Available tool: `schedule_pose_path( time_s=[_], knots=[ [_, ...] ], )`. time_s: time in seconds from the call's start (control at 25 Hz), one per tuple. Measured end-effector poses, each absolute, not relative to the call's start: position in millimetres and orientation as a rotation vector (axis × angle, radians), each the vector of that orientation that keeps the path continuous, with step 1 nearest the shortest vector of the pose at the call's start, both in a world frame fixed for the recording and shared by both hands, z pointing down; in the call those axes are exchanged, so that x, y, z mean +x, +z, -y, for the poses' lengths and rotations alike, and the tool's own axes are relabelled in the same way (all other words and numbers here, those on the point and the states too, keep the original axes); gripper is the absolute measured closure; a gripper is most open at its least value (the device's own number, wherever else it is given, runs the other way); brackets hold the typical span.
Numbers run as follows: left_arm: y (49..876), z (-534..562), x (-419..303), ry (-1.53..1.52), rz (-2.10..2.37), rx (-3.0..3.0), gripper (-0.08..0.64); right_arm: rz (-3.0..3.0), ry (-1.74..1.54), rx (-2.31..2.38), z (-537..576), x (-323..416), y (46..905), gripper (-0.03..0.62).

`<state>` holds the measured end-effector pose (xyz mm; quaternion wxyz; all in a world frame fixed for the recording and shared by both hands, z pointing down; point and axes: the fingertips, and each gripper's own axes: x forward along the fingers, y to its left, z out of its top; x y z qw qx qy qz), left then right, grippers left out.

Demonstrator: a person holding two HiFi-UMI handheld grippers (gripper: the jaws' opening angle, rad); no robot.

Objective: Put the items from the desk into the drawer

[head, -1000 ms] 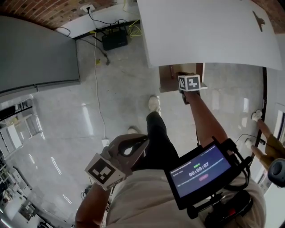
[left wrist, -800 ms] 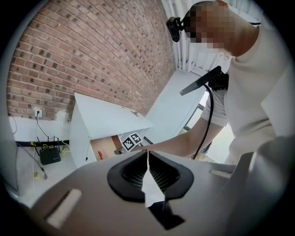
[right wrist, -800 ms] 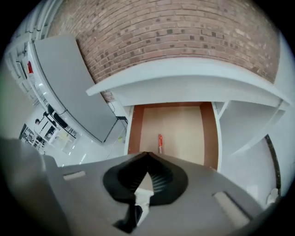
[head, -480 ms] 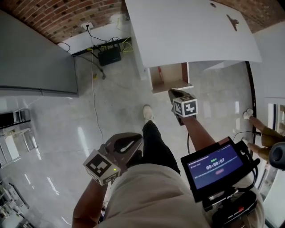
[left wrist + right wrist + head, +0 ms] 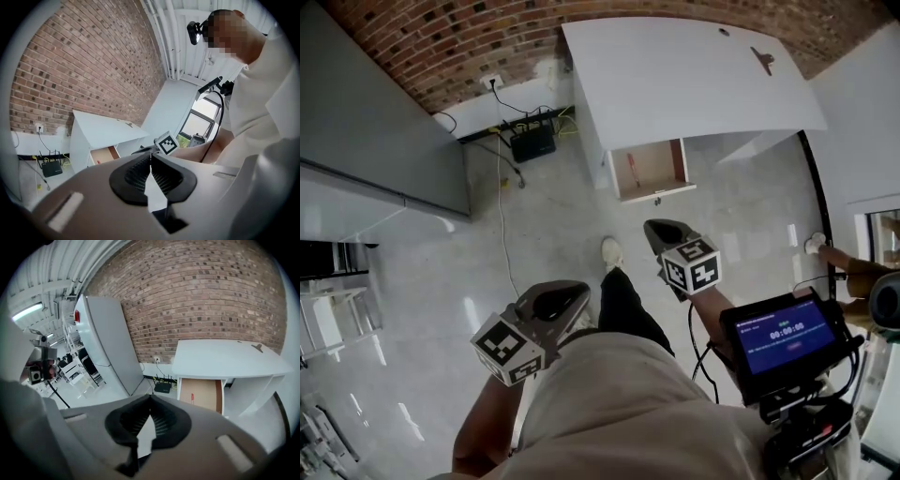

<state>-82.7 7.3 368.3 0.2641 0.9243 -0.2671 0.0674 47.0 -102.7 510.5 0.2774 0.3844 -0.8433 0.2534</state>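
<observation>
A brick wall [image 5: 441, 47] runs behind everything, with a tall grey cabinet [image 5: 366, 122] standing to the left of it. The white desk [image 5: 675, 70] stands against the wall. Its drawer [image 5: 652, 171] is pulled open toward the person, over the glossy floor [image 5: 534, 234]. A black router [image 5: 532, 142] with trailing cables sits on the floor between the cabinet and the desk.

The right gripper [image 5: 661, 234] hangs above the floor, pointed at the drawer but well apart from it, its jaws pressed together on nothing. The left gripper [image 5: 558, 302] is held low beside the person's leg, its jaws likewise closed and empty. A shoe [image 5: 612, 251] rests on the floor between the two grippers, and a lit screen [image 5: 787, 333] is mounted at the person's right.

A small dark item [image 5: 762, 61] lies near the far right of the desktop. A slim red item [image 5: 633, 169] lies inside the drawer.
</observation>
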Motion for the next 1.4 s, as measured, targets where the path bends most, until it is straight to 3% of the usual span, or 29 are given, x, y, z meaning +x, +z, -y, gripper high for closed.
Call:
schedule_pose_path(
  time_s=[0.56, 1.4],
  knots=[
    [347.9, -70.1, -87.1, 0.210, 0.654, 2.554, 0.543, 2.410, 0.480, 0.947, 7.0, -3.7, 412.6, 0.591],
    [359.9, -81.7, -89.0, 0.232, 0.660, 2.548, 0.543, 2.486, 0.357, 0.853, -13.0, -31.3, 393.0, 0.591]
  ],
)
